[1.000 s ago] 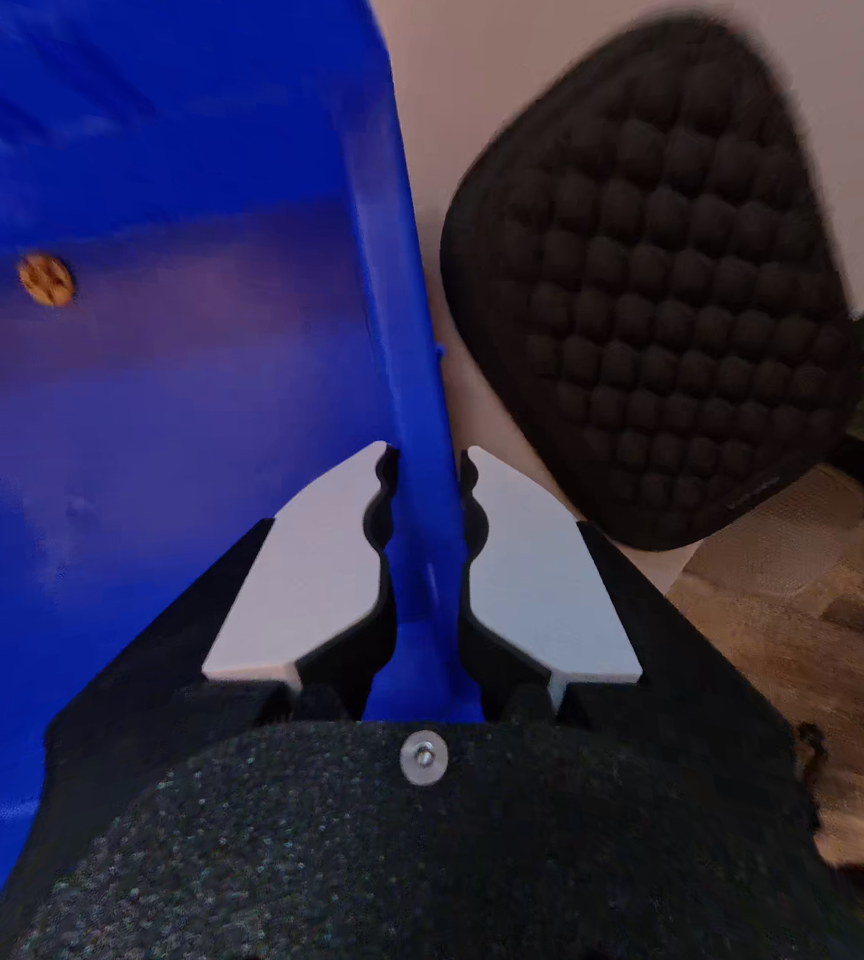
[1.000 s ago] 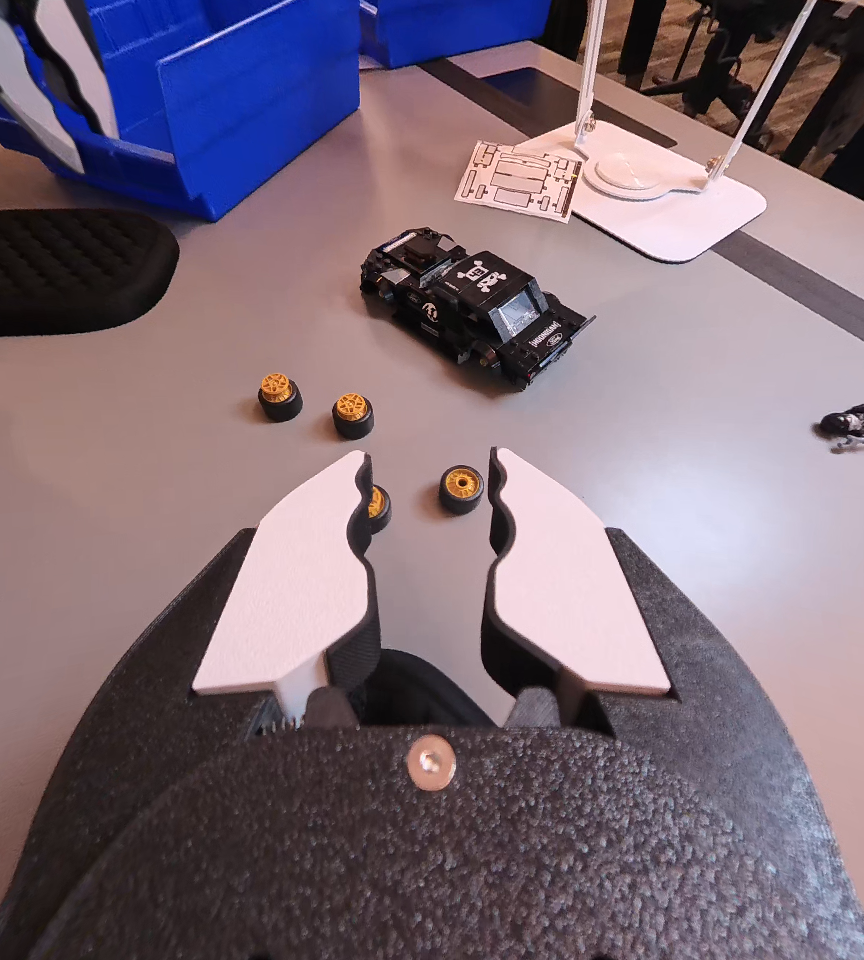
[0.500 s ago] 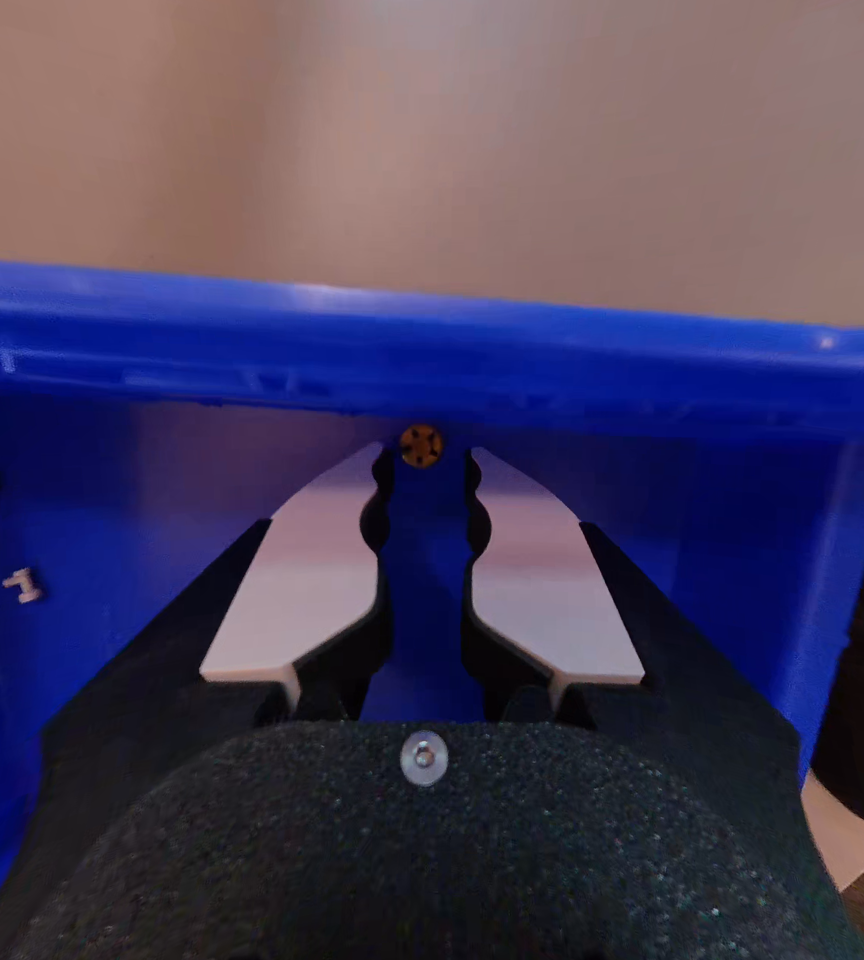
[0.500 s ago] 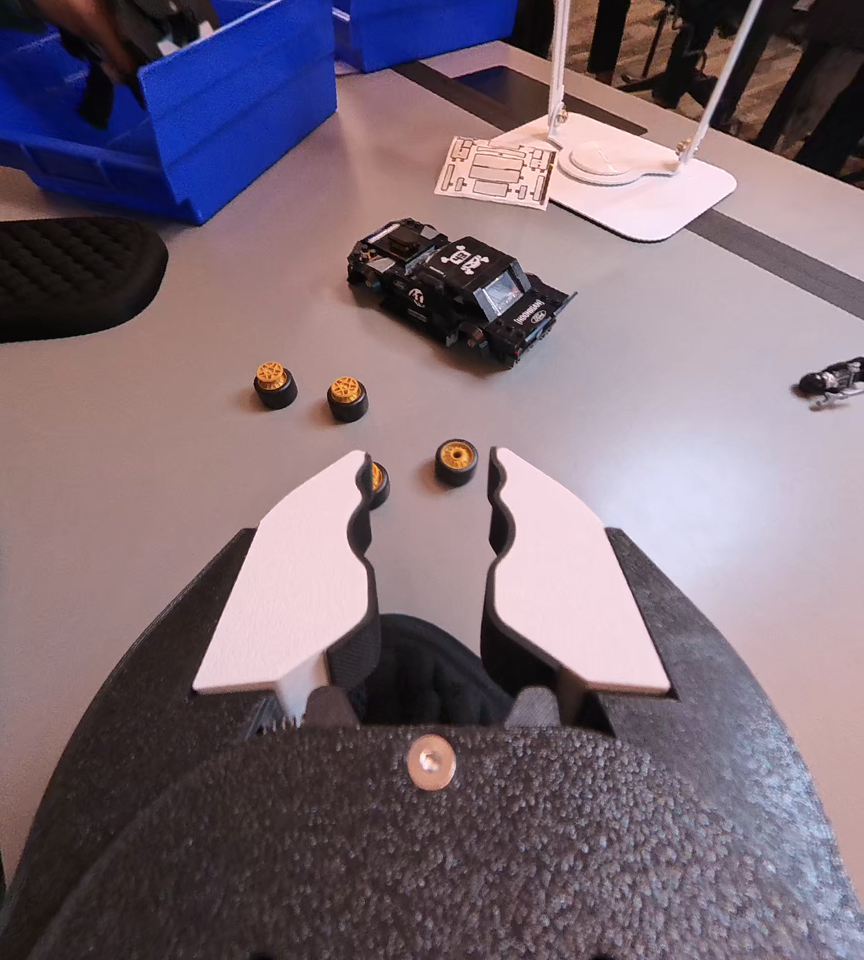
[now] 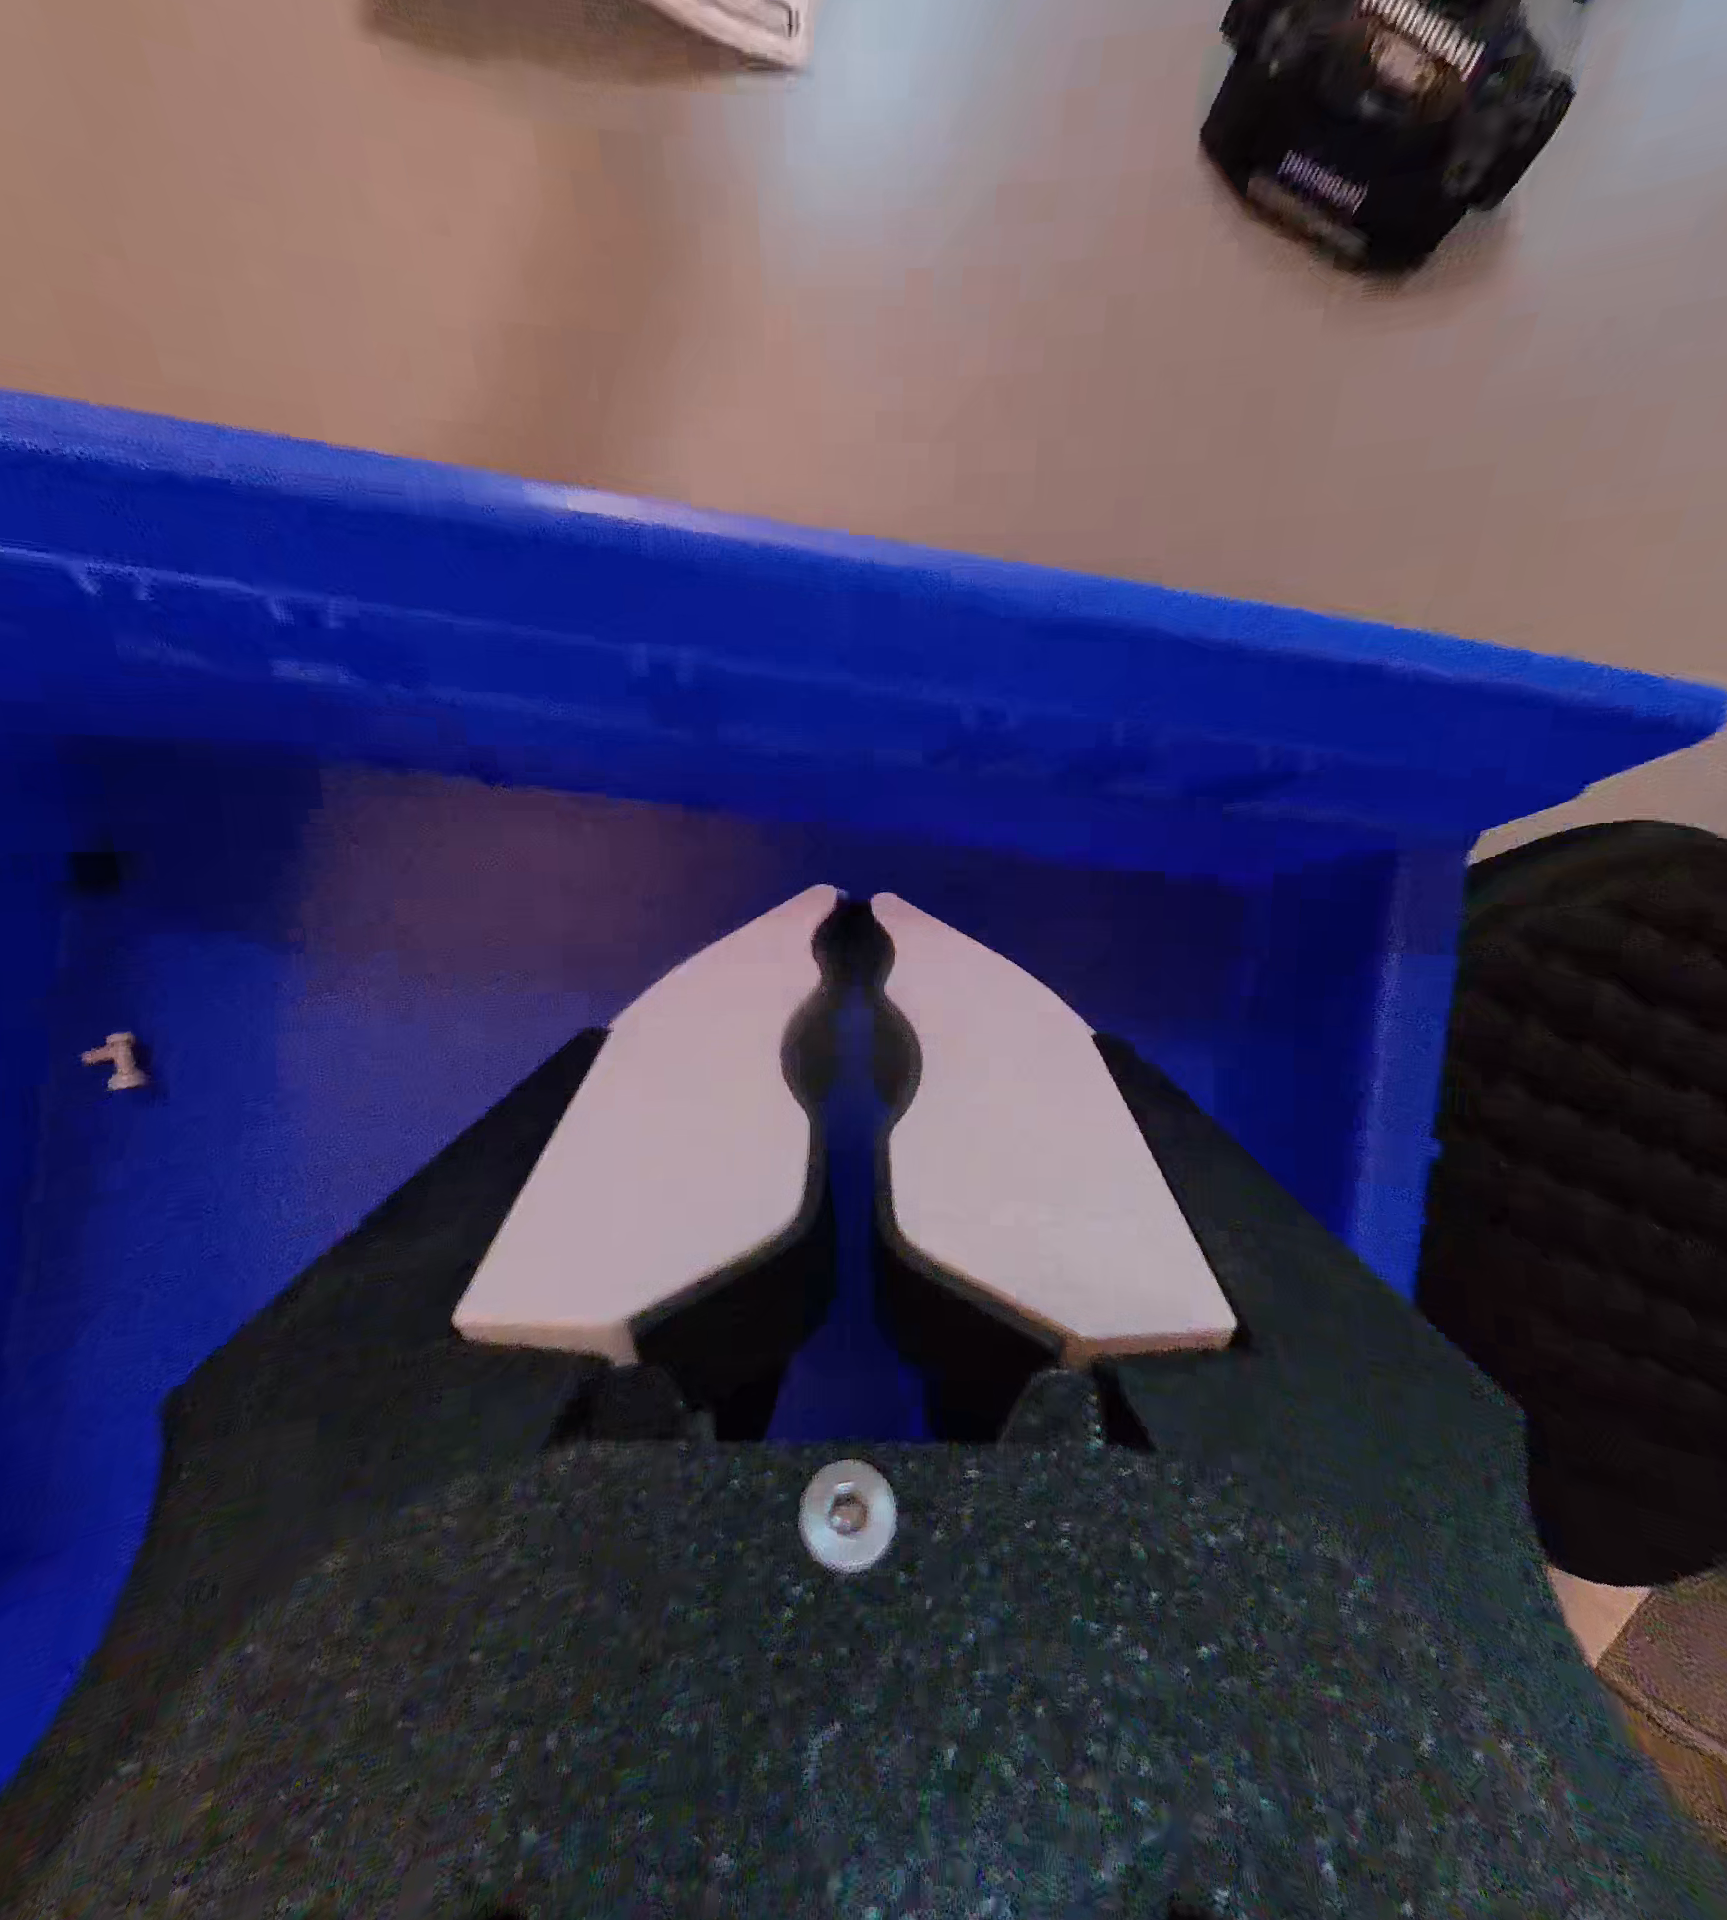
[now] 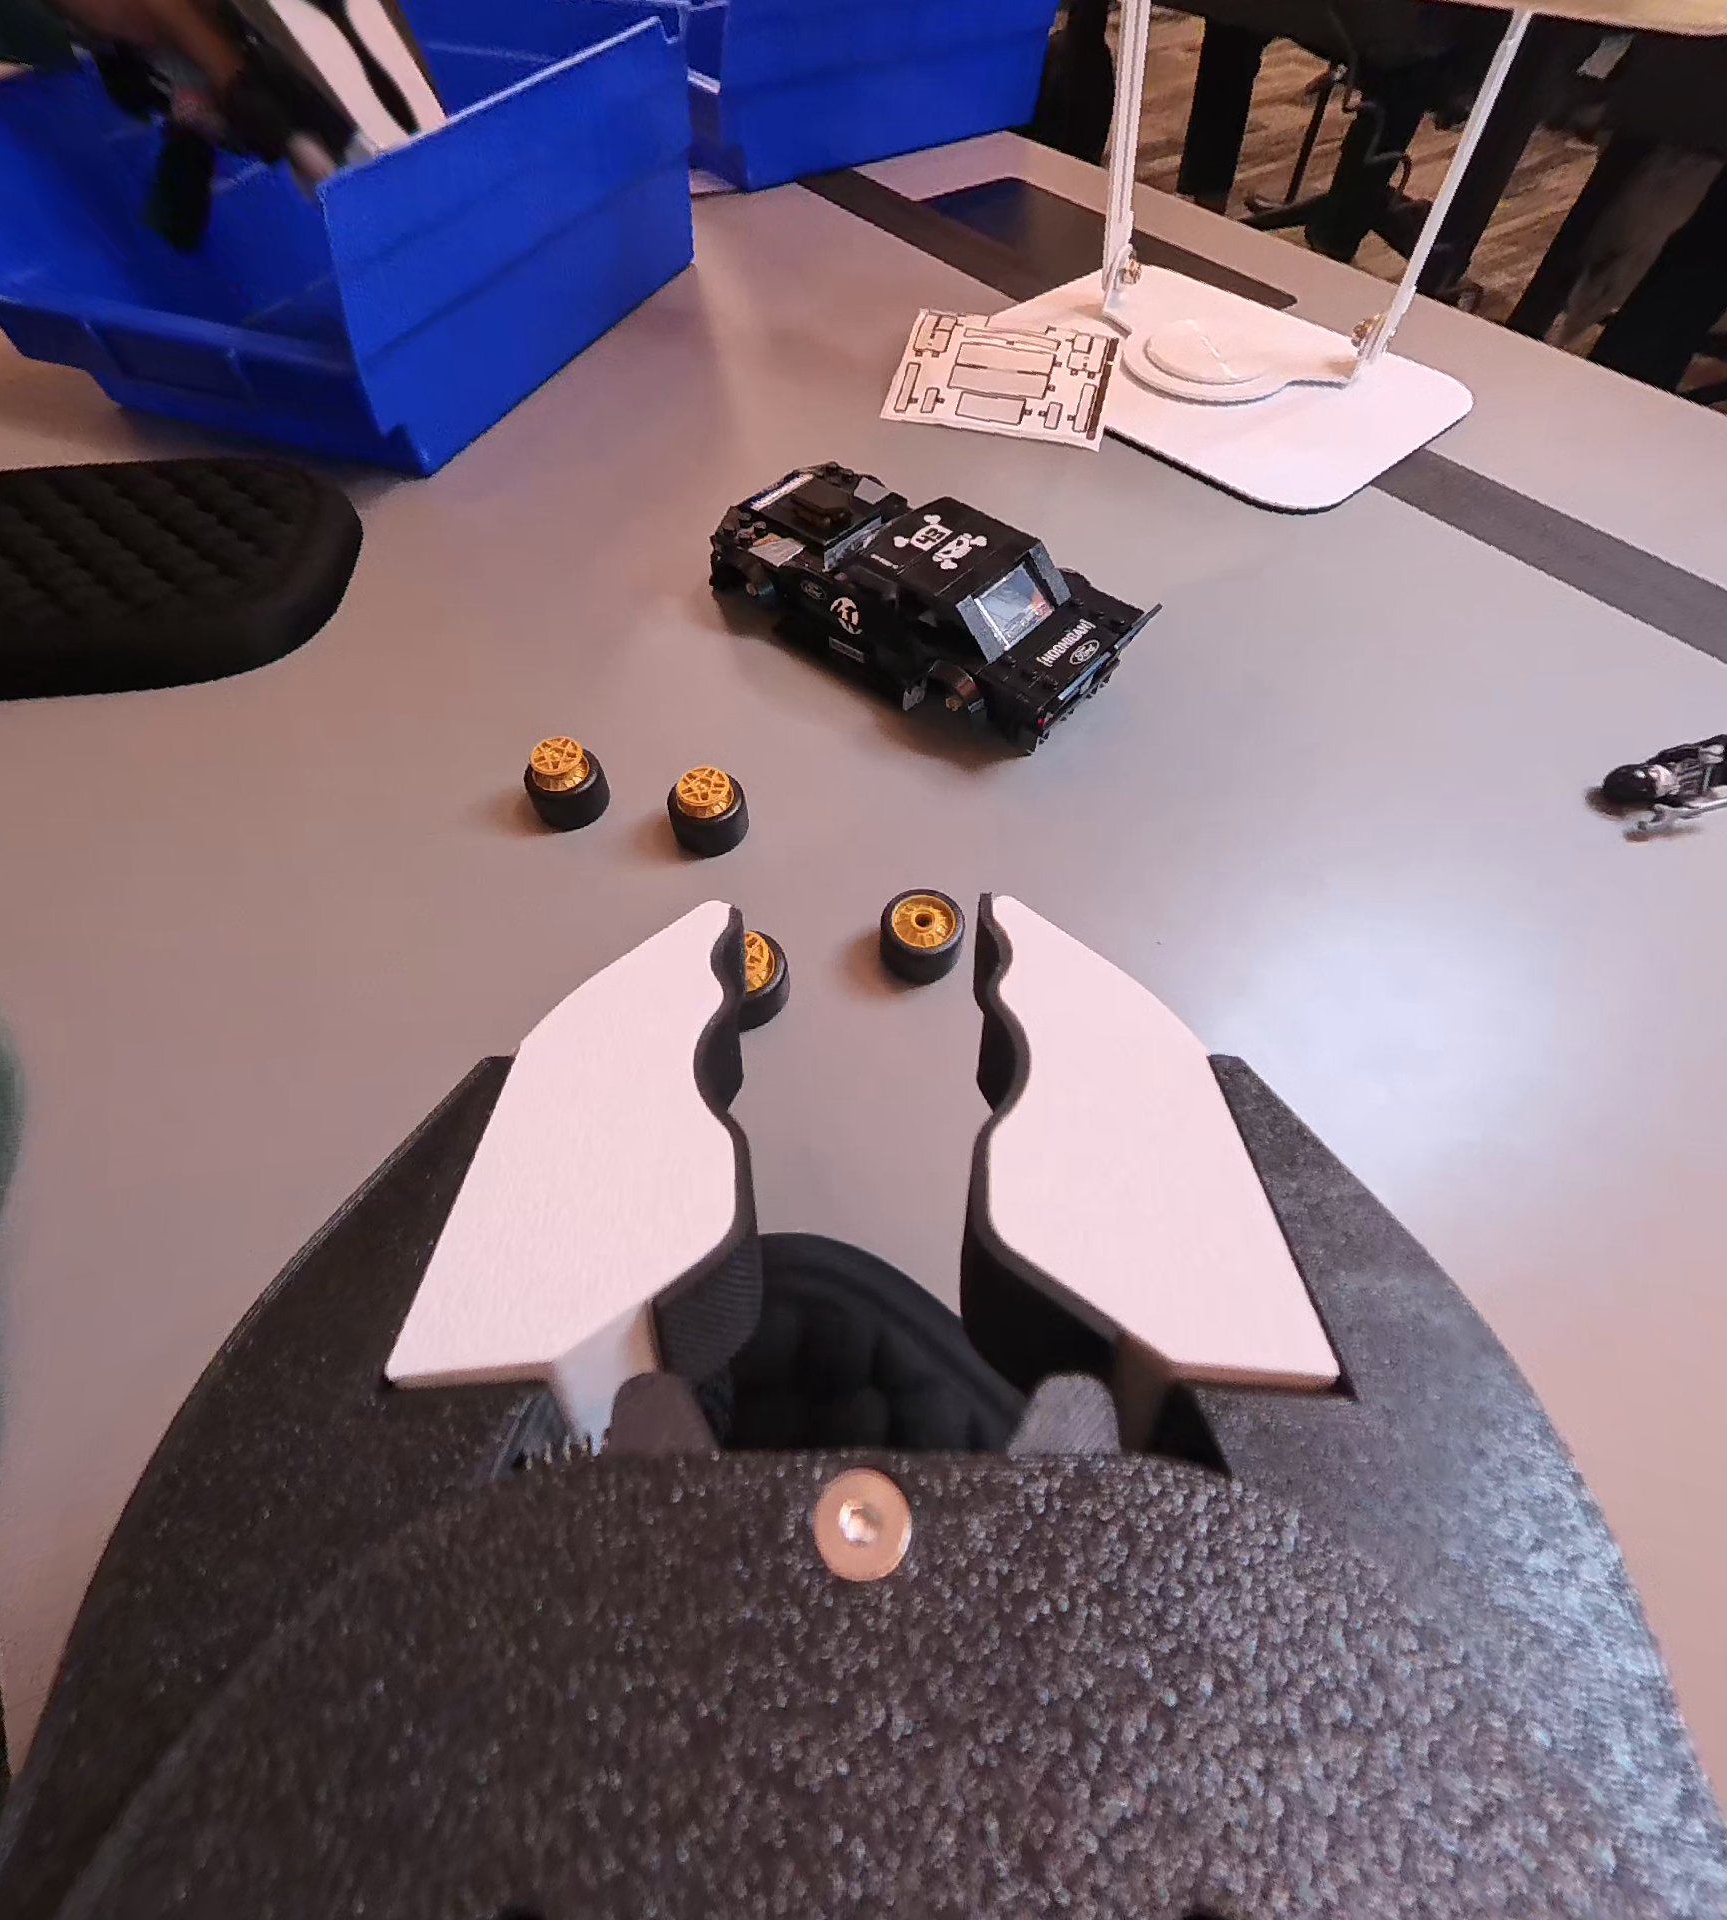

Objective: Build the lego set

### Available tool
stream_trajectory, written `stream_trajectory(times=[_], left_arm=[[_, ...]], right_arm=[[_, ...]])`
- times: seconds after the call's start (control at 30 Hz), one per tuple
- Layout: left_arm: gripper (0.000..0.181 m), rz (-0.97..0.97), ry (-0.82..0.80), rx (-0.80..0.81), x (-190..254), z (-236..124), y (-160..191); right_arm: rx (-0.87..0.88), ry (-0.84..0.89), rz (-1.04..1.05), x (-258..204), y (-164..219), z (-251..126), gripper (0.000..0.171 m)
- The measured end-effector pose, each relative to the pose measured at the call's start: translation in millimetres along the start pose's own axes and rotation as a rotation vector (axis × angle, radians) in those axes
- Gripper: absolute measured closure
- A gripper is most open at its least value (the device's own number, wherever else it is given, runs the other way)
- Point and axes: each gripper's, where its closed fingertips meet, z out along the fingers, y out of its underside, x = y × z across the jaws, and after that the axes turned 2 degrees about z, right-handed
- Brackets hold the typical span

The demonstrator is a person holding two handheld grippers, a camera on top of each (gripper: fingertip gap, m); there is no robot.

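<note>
My left gripper is deep inside a blue bin, its tips closed at the spot where a small gold piece lay; the piece itself is hidden between them. It also shows in the right wrist view, reaching into the bin. My right gripper is open and empty above the grey table. Two gold-hubbed wheels lie just past its tips, and two more lie farther left. The black lego car stands beyond them without wheels.
A small tan piece lies on the bin floor at the left. A black padded cushion lies beside the bin. A sticker sheet and a white stand base are at the back. A small black part lies far right. The black lego car is closer to my right gripper, around 15 cm from its tips; the left tips are 30 cm off.
My left gripper swung into the bin, lined up on the gold piece and closed on it. My right gripper stayed open, moving only slightly over the wheels.
</note>
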Motion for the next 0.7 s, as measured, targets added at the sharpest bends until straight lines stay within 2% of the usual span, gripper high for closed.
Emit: stream_trajectory(times=[0.13, 0.2, 0.27, 0.33, 0.47, 0.57, 0.7], left_arm=[[0.18, -0.06, -0.018, 0.091, -0.3, -25.0, -2.2], [0.18, -0.068, -0.078, 0.072, -9.3, -28.3, 5.1], [0.18, -0.088, -0.106, 0.003, -15.5, -21.1, 16.4], [0.166, -0.103, -0.109, -0.08, -18.9, -6.9, 25.6], [0.168, -0.106, -0.108, -0.188, -28.8, 16.0, 36.8], [0.174, -0.125, -0.093, -0.197, -33.2, 20.2, 37.5], [0.174, -0.112, -0.079, -0.212, -32.8, 20.1, 37.9]], right_arm=[[0.015, -0.008, -0.001, -0.3, -1.8, 0.7, 0.129], [0.018, -0.018, -0.004, -2.1, -2.2, 3.9, 0.129], [0.019, -0.03, -0.008, -4.5, -2.7, 7.9, 0.129], [0.019, -0.042, -0.011, -7.1, -3.4, 12.1, 0.129], [0.015, -0.049, -0.024, -10.1, -4.3, 14.2, 0.129], [0.011, -0.037, -0.009, -6.2, -1.1, 9.6, 0.129], [0.014, -0.021, 0.02, -0.2, 3.9, 4.9, 0.129]])
